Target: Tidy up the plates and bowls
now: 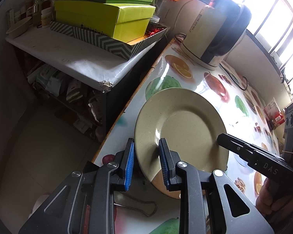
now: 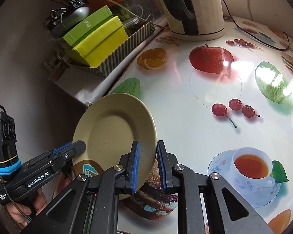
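A beige plate [image 1: 182,122] is tilted above the fruit-print table [image 1: 234,105], near its left edge. My left gripper [image 1: 146,163] straddles the plate's near-left rim, with a gap between the blue pads and the rim. My right gripper [image 2: 148,167] straddles the plate's [image 2: 115,128] right rim, also with a visible gap. The right gripper's black finger [image 1: 230,143] reaches the plate's right rim in the left wrist view. The left gripper's finger [image 2: 76,148] touches the plate's left rim in the right wrist view. A pale bowl [image 1: 19,27] sits on the side shelf.
A cream and black kettle [image 1: 214,29] stands at the table's far end with its cord [image 1: 236,78] trailing over the table. A side shelf [image 1: 68,54] to the left holds green boxes [image 1: 107,19] in a striped tray [image 1: 111,42]. Below it is the floor.
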`<state>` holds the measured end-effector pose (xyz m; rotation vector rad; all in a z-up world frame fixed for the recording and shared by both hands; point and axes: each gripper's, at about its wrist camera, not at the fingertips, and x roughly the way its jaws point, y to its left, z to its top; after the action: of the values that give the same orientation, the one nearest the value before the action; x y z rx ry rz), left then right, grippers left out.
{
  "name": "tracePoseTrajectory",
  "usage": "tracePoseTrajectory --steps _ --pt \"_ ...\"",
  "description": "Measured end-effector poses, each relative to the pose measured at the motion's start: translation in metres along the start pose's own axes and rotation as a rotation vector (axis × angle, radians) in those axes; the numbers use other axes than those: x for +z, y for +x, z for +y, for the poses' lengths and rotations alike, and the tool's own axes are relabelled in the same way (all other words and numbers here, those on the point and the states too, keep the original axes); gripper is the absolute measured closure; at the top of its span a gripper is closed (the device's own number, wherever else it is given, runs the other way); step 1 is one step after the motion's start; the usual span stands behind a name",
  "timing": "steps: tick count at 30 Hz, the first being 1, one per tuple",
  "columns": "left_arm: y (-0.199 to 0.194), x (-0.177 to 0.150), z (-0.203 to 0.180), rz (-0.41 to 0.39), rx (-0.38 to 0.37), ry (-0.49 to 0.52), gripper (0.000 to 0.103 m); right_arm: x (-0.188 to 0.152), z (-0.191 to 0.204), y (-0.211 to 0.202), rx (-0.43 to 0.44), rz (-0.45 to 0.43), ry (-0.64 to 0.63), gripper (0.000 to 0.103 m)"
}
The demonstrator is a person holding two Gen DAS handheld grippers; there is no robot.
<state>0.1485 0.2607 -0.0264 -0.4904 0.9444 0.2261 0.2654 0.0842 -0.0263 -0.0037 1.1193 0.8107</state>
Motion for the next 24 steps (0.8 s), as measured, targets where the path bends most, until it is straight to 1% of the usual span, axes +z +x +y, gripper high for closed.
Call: tracePoseTrajectory --steps 14,24 --pt "-0.025 -0.015 -0.02 -0.025 -0.021 0.033 0.078 -0.017 -0.004 -0.035 0.021 -0.049 0.024 0.085" --pt "-0.042 -0.032 -0.034 -0.032 -0.043 0.056 0.078 -0.038 -0.006 -0.064 0.009 -0.083 0.036 0.085"
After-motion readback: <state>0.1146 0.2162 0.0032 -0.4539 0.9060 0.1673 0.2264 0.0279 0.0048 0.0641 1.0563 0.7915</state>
